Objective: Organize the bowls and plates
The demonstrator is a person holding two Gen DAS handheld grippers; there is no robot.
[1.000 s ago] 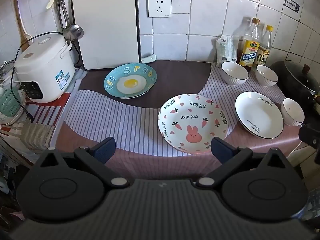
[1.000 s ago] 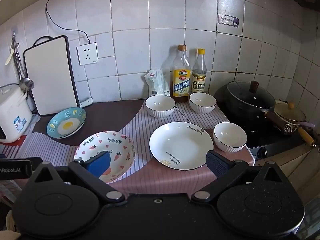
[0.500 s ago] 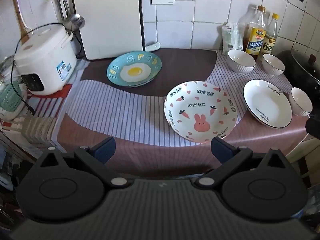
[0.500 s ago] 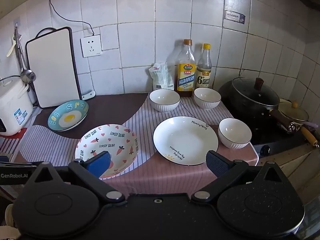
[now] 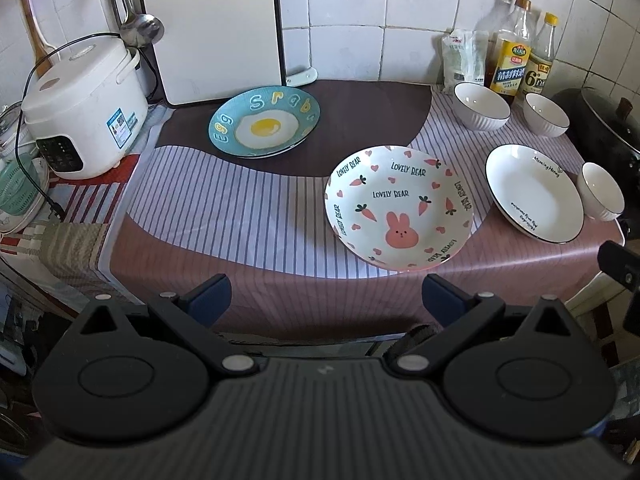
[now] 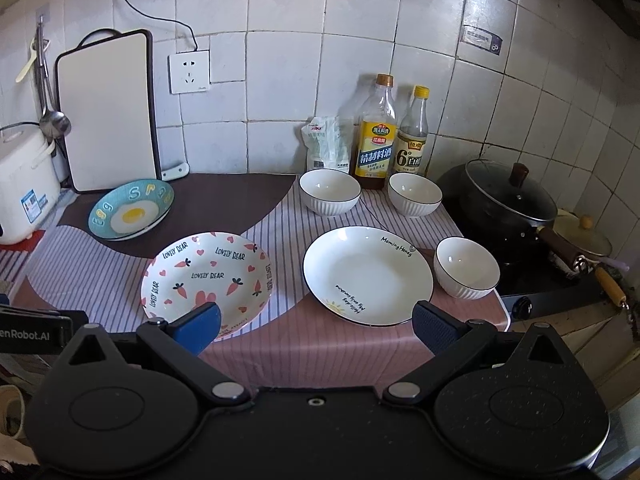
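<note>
Off the counter's front edge, both tongs (image 5: 325, 298) (image 6: 316, 322) hang spread, empty.

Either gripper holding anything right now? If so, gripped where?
Nothing is held. The left gripper and the right gripper are both open, short of the bunny plate and the white plate.

Left gripper (image 5: 326, 300) held level, blue-padded fingers spread wide (nothing between them), right gripper (image 6: 316, 322) likewise wide apart and empty, both at the near edge
</note>
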